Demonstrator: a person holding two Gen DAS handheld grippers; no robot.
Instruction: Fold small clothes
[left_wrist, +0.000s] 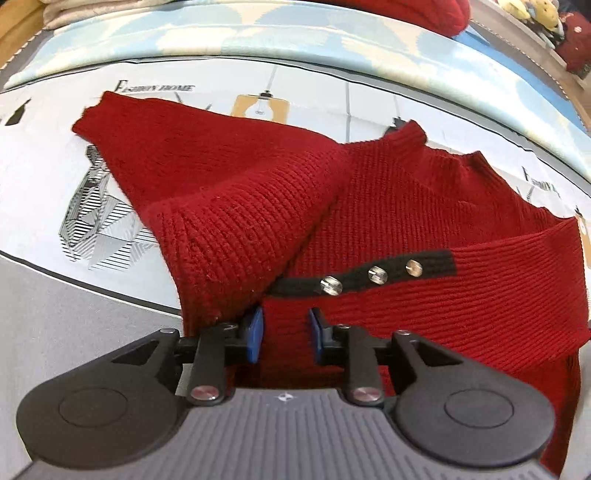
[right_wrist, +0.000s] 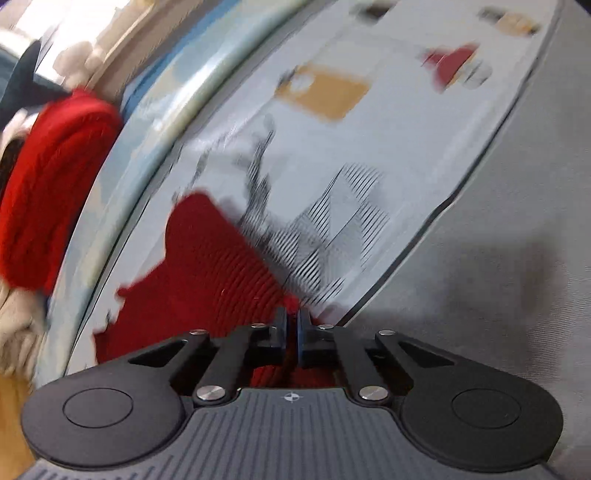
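A dark red knit sweater (left_wrist: 369, 206) lies on the printed bedsheet (left_wrist: 110, 206). One sleeve (left_wrist: 207, 192) is folded across its body. A black placket with three silver buttons (left_wrist: 375, 275) shows on its front. My left gripper (left_wrist: 285, 328) points down at the sweater's near edge, open, and the blue pads (left_wrist: 255, 332) stand apart over the knit. In the blurred right wrist view, my right gripper (right_wrist: 293, 321) is shut at the sweater's (right_wrist: 221, 266) edge, with a sliver of red knit pinched between the pads.
A light blue blanket (left_wrist: 295, 40) runs along the far side. Another red knit garment (left_wrist: 424, 14) lies beyond it, seen as a red knit bundle (right_wrist: 55, 177) in the right wrist view. Plush toys (left_wrist: 535, 14) sit at the far right. Grey sheet (right_wrist: 498, 258) borders the print.
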